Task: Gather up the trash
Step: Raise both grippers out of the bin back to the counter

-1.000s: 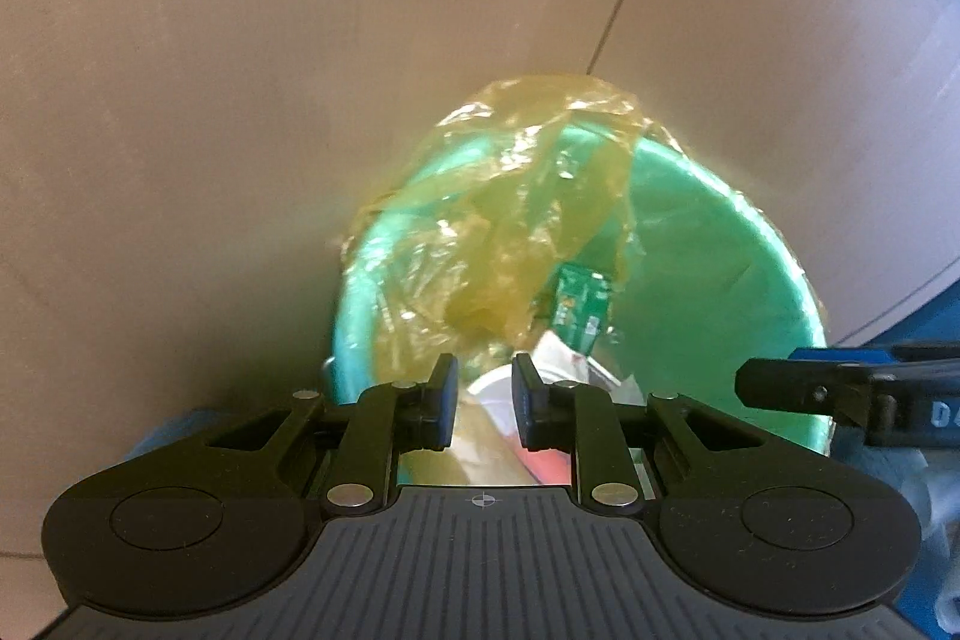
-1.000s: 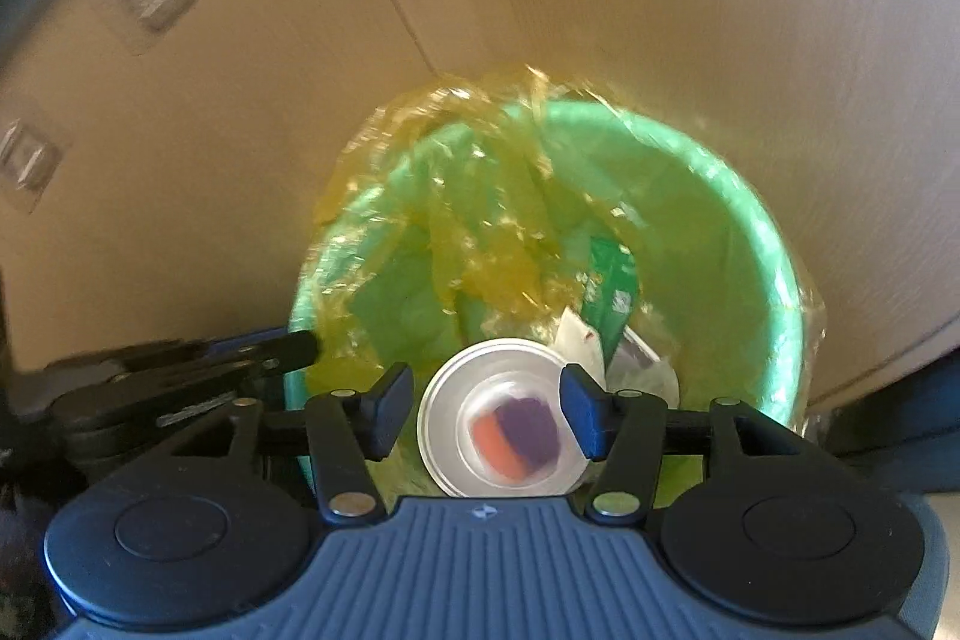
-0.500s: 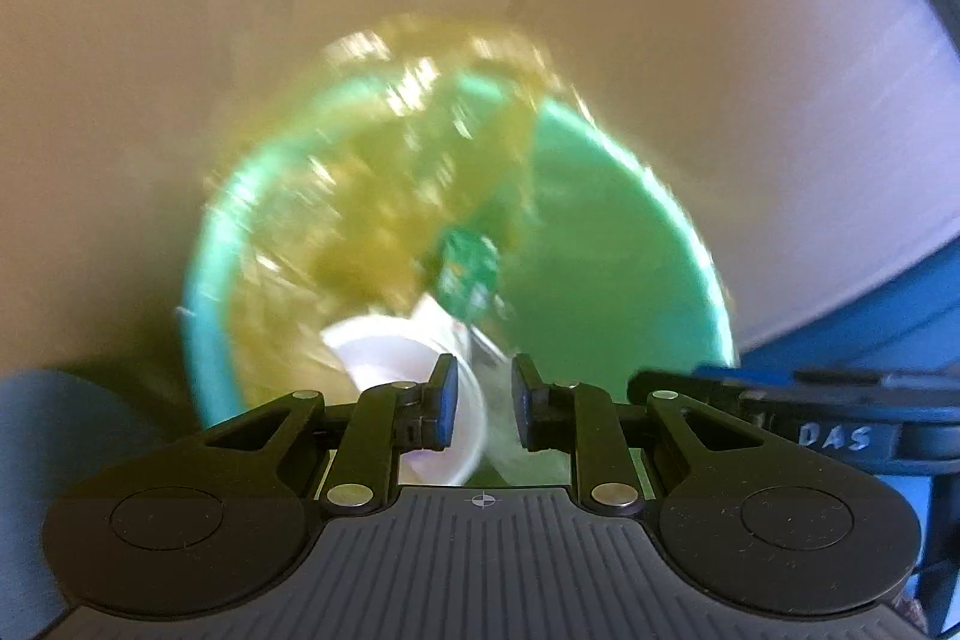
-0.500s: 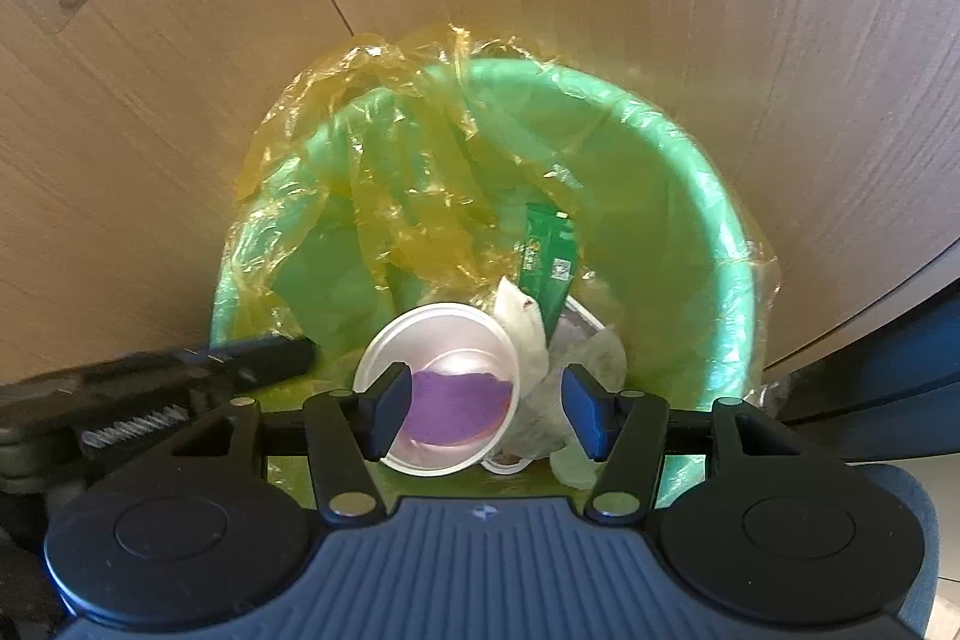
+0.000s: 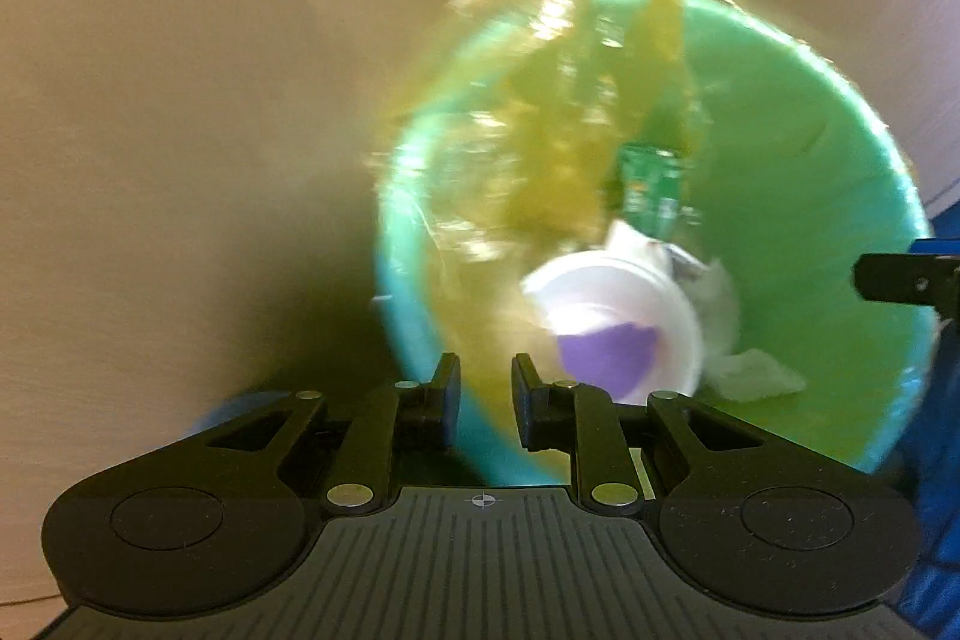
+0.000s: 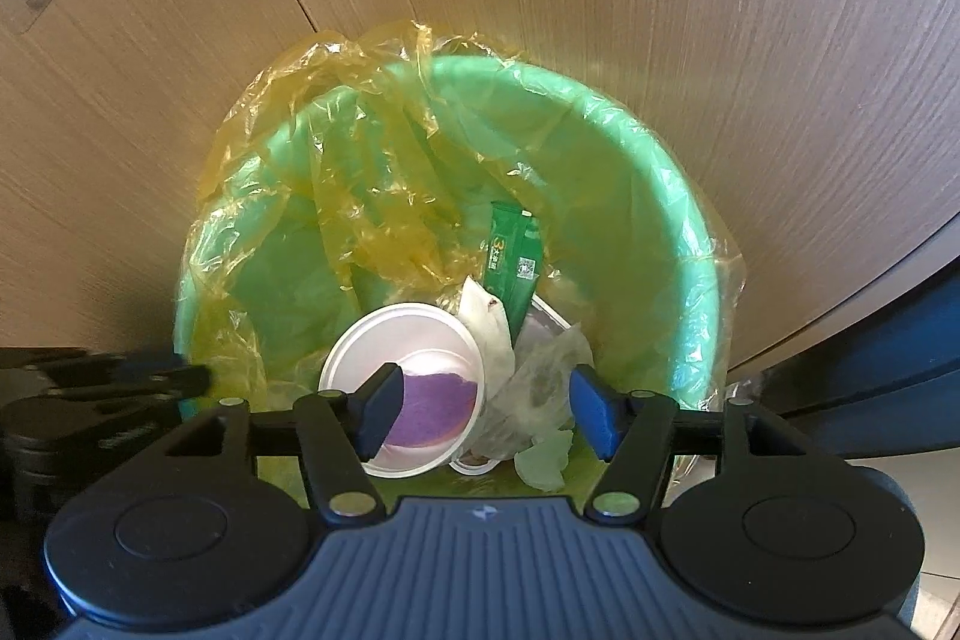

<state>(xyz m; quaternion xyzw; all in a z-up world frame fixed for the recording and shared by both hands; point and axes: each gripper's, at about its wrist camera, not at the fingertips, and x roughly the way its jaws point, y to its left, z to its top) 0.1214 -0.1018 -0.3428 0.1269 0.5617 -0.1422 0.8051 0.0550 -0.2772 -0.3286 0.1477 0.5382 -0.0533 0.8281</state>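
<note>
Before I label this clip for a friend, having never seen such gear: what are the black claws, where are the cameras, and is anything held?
A person carries a hand-held gripper in each hand, each with a camera looking along its fingers. The left hand-held gripper straddles the rim of the green bin, the yellow liner bag in its narrow gap; blur hides any pinch. The right hand-held gripper is opening above the bin, gripping nothing. Inside lie a white bowl with purple residue, a green packet and crumpled wrappers.

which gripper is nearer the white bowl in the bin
Right. The right gripper is straight above the white bowl, jaws opening; the left gripper is over the bin's near rim beside it.
</note>
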